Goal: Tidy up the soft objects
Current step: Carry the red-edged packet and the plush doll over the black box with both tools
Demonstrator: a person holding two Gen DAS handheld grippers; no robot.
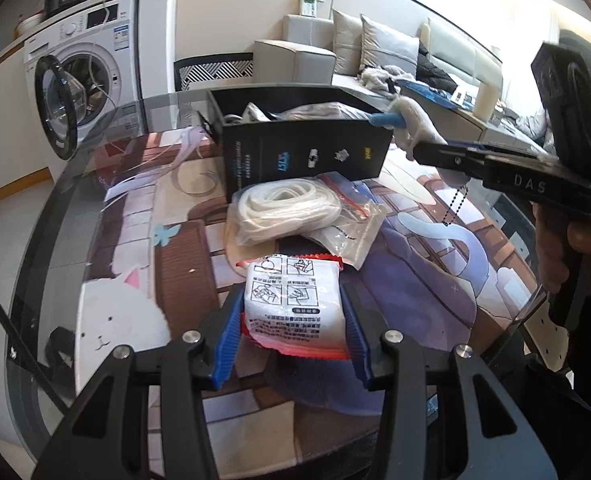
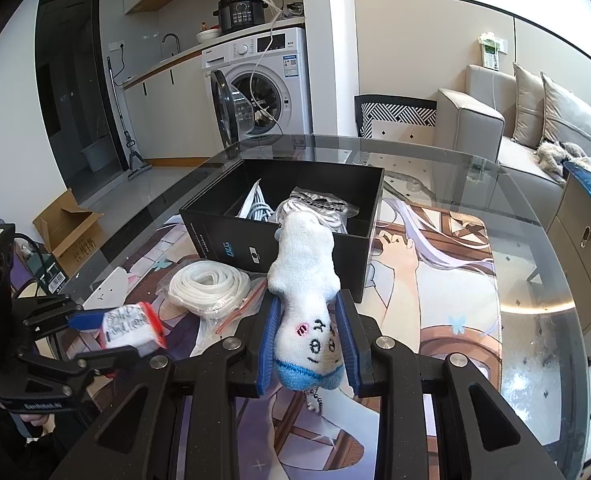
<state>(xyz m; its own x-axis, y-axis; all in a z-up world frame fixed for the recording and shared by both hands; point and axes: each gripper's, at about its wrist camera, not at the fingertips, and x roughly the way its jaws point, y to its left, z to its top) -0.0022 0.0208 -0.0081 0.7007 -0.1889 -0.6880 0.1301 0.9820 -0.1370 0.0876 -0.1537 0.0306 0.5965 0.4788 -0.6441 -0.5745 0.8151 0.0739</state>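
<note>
A white packet (image 1: 291,308) with red edges and printed pictograms sits between the blue pads of my left gripper (image 1: 291,300), which is shut on it just above the mat. The right wrist view shows that gripper (image 2: 127,332) at the left with the same packet (image 2: 129,324). My right gripper (image 2: 306,304) is shut on a white plush toy (image 2: 303,264) with a blue end and a stitched face. The toy hangs over the near wall of the open black box (image 2: 223,236). In the left wrist view the right gripper (image 1: 399,132) holds the plush toy (image 1: 417,120) at the box's (image 1: 307,152) right corner.
A clear bag of coiled white cord (image 1: 287,208) lies on the printed mat (image 1: 435,280) in front of the box, which holds bagged cables (image 2: 315,204). The glass table's edge (image 1: 55,216) curves to the left. A washing machine (image 2: 263,80) with its door open and a sofa (image 2: 495,132) stand beyond.
</note>
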